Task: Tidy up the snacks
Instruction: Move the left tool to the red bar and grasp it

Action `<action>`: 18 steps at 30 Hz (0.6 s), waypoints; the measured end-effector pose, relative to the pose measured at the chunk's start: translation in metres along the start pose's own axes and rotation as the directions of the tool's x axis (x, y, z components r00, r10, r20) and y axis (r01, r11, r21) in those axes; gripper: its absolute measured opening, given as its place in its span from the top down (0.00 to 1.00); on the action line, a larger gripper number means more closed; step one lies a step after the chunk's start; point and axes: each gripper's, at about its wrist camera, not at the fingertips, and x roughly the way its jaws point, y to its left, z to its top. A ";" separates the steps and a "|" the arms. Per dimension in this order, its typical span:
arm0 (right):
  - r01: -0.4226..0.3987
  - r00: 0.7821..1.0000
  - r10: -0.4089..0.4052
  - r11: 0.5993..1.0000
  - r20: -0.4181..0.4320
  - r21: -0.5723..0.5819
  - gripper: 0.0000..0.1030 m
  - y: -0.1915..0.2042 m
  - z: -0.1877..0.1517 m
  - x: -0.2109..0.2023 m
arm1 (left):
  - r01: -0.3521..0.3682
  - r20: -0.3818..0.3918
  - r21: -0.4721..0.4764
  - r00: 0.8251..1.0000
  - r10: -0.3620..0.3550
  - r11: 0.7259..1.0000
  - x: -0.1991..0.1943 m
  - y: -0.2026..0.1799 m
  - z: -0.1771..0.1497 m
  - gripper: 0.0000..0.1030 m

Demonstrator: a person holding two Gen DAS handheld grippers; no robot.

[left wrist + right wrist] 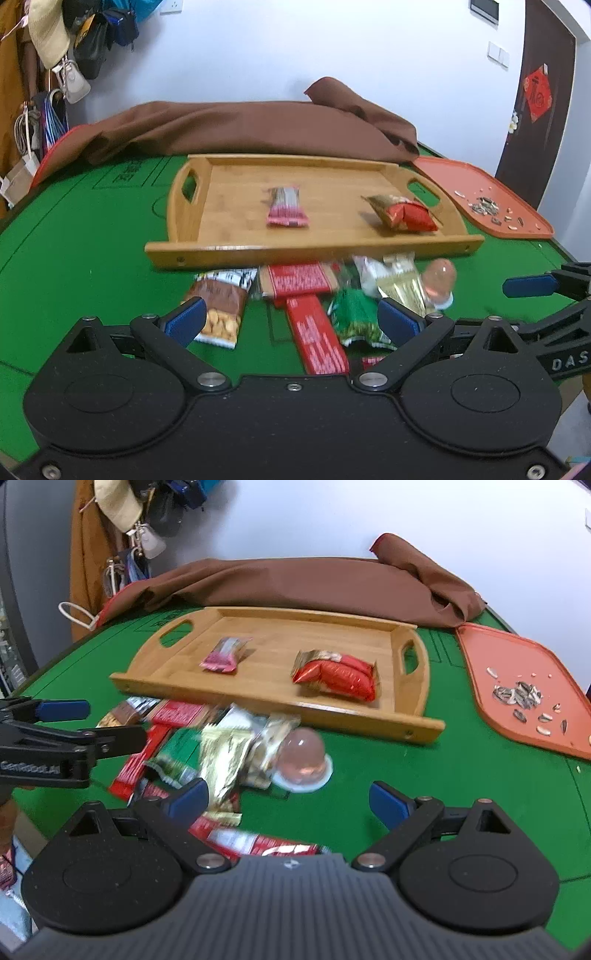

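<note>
Green felt bench [74,236], round-edged, carrying everything. Rumpled brown cloth [240,125] along far edge. Rectangular bamboo tray with cut-out handles [314,253] mid-bench, long axis across the view. Flat orange plastic tray [491,657] off to its right, scattered sunflower seeds [517,694] on it.

Count in bamboo tray: two packets. One pink-and-silver wrapper [286,206] near centre, one red-and-gold foil pouch [402,214] toward right handle. Well apart.

Loose pile on the felt, touching the tray's near wall: about seven or more pieces, overlapping, exact count not certain. Visible: brown peanut packet [218,306], long red wrapped bar [316,332], green foil sachet [352,317], gold foil sachet [221,760], clear domed jelly cup [301,757], plus further red wrappers partly hidden.

Left claw [291,321] spread wide, empty; red bar and green sachet directly ahead between the fingers, bar's long axis roughly along the claw's pointing line. Right claw [288,801] also wide, empty; jelly cup and gold sachet just ahead, slightly left.

Judgement: sorting barely started. Left nearer the bars and peanuts, right nearer the jelly cup. Gripping the bar across its width looks easiest.
</note>
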 end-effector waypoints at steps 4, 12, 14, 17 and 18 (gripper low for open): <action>-0.022 1.000 0.022 1.000 -0.011 -0.019 0.05 0.006 -0.011 -0.005 | 0.001 -0.016 0.002 1.000 -0.001 1.000 0.000 0.000 -0.008 0.06; -0.025 0.999 0.020 0.989 -0.033 -0.146 0.07 0.031 -0.024 -0.001 | 0.043 -0.065 -0.031 0.997 -0.045 0.999 0.011 0.003 -0.011 0.36; -0.024 0.999 0.018 0.987 -0.034 -0.160 0.08 0.034 -0.025 0.001 | 0.051 -0.063 -0.035 0.997 -0.053 0.998 0.012 0.002 -0.010 0.43; -0.032 0.999 0.027 0.985 -0.035 -0.167 0.10 0.037 -0.025 0.001 | 0.057 -0.060 -0.037 0.996 -0.059 0.998 0.013 0.001 -0.009 0.53; -0.036 0.999 0.030 0.985 -0.035 -0.167 0.11 0.038 -0.025 0.001 | 0.060 -0.063 -0.039 0.996 -0.062 0.997 0.014 0.001 -0.008 0.57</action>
